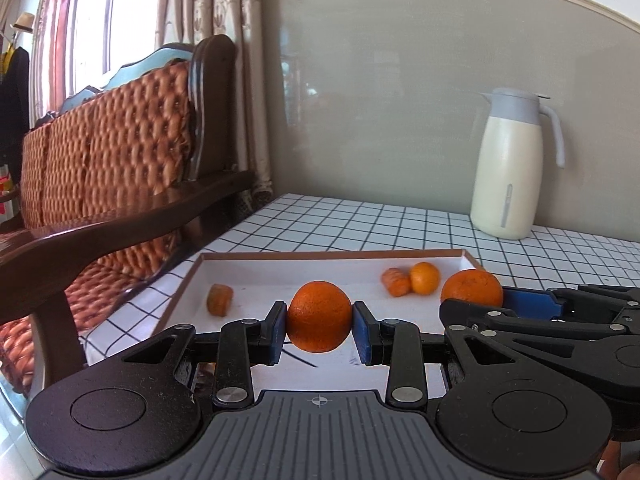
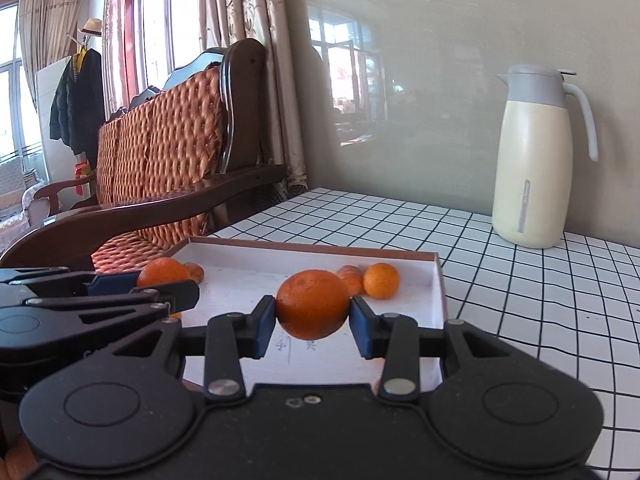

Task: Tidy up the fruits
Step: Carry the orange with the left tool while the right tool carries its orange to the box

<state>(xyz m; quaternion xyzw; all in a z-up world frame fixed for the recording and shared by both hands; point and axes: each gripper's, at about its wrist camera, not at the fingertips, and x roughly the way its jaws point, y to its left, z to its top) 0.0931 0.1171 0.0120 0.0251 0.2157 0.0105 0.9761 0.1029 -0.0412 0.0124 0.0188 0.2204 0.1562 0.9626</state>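
My left gripper [image 1: 319,322] is shut on a round orange [image 1: 319,316], its blue pads pressing both sides, just above the near part of a white tray [image 1: 320,255] with a brown rim. Beside it on the right, my right gripper [image 1: 480,300] is shut on a second orange [image 1: 472,286]. In the right wrist view that orange [image 2: 313,304] sits between the right gripper's [image 2: 313,314] pads over the same tray [image 2: 438,280]. The left gripper [image 2: 160,286] with its orange [image 2: 164,271] shows at the left. In the tray lie a small tangerine [image 1: 425,278] and two orange fruit pieces [image 1: 219,299] [image 1: 396,283].
The tray rests on a table with a white, black-gridded cloth [image 1: 360,224]. A cream jug with a grey lid [image 1: 508,168] stands at the back right by the wall. A wooden sofa with woven cushions [image 1: 120,152] borders the table's left edge.
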